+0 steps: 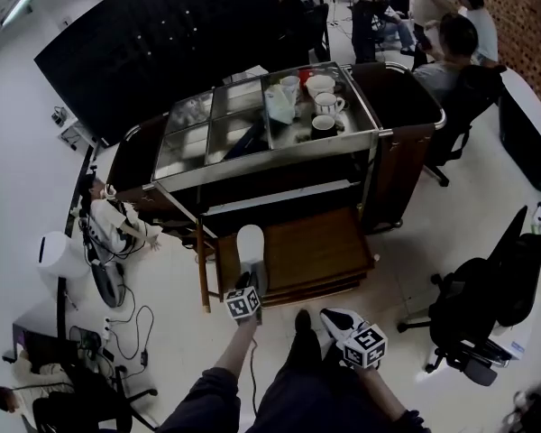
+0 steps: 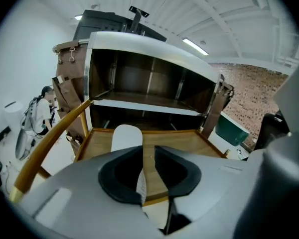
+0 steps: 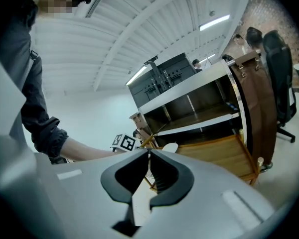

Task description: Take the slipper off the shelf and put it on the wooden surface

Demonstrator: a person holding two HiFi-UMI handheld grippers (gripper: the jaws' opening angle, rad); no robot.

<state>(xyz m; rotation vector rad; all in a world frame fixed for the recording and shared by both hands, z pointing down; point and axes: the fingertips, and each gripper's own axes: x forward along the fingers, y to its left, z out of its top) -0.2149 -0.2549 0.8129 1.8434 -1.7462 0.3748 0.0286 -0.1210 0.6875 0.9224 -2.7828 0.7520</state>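
Observation:
The white slipper (image 1: 251, 244) lies flat on the low wooden surface (image 1: 320, 242) in front of the cart's shelf (image 1: 279, 197), toe toward the cart. My left gripper (image 1: 250, 285) sits right at the slipper's heel. In the left gripper view the slipper (image 2: 127, 136) stretches away on the wood (image 2: 179, 143), and the left gripper (image 2: 148, 152) stands open by a narrow gap, with a thin white edge of the heel lying loose between the jaws. My right gripper (image 1: 328, 316) hovers over the floor, off the wood's near right. Seen in its own view, the right gripper (image 3: 149, 154) is shut on nothing.
The cart's steel top (image 1: 252, 124) carries cups (image 1: 325, 105) and a jug. A curved wooden rail (image 2: 50, 138) rises at the wood's left. Cables and gear (image 1: 108, 242) litter the left floor. Office chairs (image 1: 487, 305) stand right; people (image 1: 451, 34) sit behind.

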